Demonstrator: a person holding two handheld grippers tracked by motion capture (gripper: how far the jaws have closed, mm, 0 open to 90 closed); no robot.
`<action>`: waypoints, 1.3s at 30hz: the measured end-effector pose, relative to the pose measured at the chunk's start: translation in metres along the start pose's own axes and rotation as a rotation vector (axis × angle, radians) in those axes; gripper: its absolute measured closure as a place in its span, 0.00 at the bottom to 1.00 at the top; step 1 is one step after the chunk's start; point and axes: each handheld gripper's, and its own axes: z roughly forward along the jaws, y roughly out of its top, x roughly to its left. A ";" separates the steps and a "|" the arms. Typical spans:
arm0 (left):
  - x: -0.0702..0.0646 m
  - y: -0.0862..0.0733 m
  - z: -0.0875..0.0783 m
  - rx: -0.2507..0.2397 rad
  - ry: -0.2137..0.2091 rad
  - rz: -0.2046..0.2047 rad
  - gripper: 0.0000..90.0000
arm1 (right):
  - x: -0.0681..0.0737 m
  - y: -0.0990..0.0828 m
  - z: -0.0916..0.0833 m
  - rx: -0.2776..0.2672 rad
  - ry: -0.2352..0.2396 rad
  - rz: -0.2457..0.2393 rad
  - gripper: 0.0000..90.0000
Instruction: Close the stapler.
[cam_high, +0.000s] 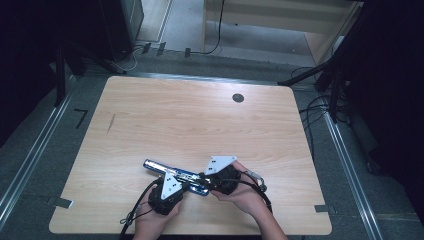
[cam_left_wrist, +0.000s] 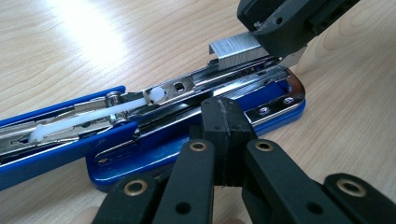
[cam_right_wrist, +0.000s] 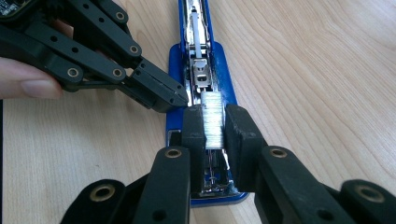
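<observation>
In the high view the bench (cam_high: 200, 115) is evenly lit from above, while the floor around it falls off into deep darkness at both sides and the corners. That picture is soft and low in detail, and the bench edges bow slightly, perhaps from lens distortion. In the left gripper view a white glare patch washes out the wood at upper left, and the chrome of the stapler (cam_left_wrist: 196, 93) glints. The near fingers (cam_left_wrist: 224, 135) are somewhat out of focus. In the right gripper view light is even, shadows are faint, and the staple strip (cam_right_wrist: 212, 121) looks slightly overexposed.
</observation>
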 end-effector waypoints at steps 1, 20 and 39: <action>0.000 0.000 0.000 0.000 0.000 0.000 1.00 | 0.000 0.000 0.000 0.002 0.000 0.000 0.89; 0.000 0.000 0.000 -0.001 0.001 0.000 1.00 | 0.000 -0.001 0.004 0.015 0.013 -0.001 0.89; 0.000 0.000 0.000 0.001 0.001 0.003 1.00 | -0.002 -0.001 0.004 0.026 0.030 -0.014 0.89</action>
